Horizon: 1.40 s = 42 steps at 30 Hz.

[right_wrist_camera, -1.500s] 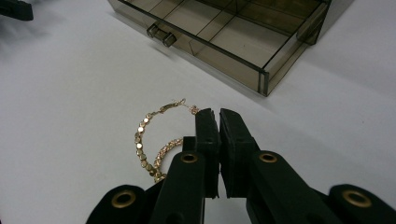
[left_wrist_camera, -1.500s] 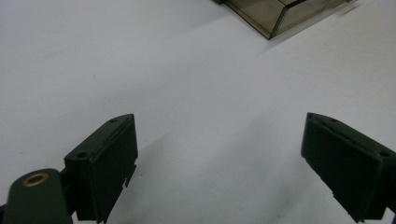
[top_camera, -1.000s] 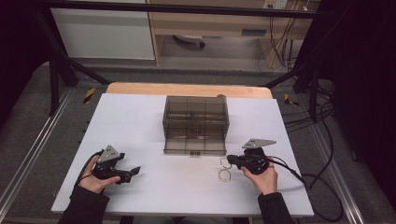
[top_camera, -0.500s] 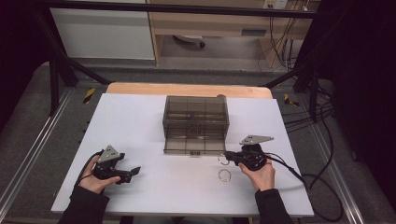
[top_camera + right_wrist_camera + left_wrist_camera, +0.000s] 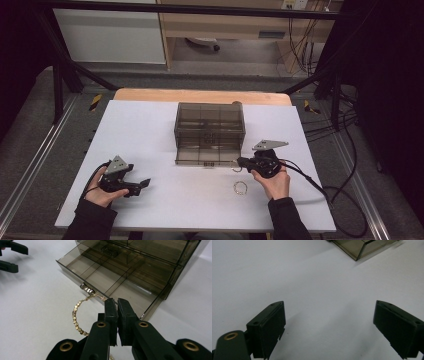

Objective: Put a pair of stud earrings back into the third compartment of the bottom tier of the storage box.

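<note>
Your right gripper (image 5: 114, 302) is pinched shut on the bracelet (image 5: 76, 315), near its clasp, which hangs at the drawer (image 5: 100, 275) front. The bracelet is light, limp beaded chain that will swing and can snag, so keep hold by the clasp and lift it over the rim. A second ring (image 5: 241, 187) lies at 7 o'clock from that gripper. Your left gripper (image 5: 329, 327) stands wide, holding nothing.

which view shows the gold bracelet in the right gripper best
The right gripper view: the gold bracelet hangs as a beaded loop from the shut right gripper, in front of the open drawer. In the high view it is a tiny glint at the jaw tips. The left gripper view looks along the white table.
</note>
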Available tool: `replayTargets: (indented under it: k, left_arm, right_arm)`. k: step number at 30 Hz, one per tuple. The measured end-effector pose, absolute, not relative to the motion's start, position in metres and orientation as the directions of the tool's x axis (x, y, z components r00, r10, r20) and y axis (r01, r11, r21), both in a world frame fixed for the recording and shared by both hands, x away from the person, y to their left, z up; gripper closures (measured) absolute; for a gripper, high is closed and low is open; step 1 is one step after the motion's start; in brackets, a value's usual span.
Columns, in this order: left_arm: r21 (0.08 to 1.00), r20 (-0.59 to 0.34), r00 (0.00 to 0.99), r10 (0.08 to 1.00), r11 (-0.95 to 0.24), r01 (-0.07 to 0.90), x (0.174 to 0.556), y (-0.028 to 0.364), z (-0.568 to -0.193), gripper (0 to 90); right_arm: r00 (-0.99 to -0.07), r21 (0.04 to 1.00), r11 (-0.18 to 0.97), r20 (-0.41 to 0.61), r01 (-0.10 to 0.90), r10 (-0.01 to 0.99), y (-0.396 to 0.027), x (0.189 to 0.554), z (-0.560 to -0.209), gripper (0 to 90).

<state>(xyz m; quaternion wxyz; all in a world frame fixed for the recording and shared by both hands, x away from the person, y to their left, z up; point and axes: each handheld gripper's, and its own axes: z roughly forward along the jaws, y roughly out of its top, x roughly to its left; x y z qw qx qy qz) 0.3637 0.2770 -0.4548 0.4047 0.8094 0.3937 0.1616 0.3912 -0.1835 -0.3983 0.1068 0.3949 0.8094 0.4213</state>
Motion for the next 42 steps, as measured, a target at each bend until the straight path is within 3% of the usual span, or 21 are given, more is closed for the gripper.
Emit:
replayTargets:
  k: [42]
  left_arm:
    - [0.781,-0.056,0.638,0.768,-0.364,0.507,0.364,0.277,-0.455,10.4]
  right_arm:
    - [-0.603,0.751,0.341,0.095,0.565,0.792,-0.16,0.443,-0.411,86.8]
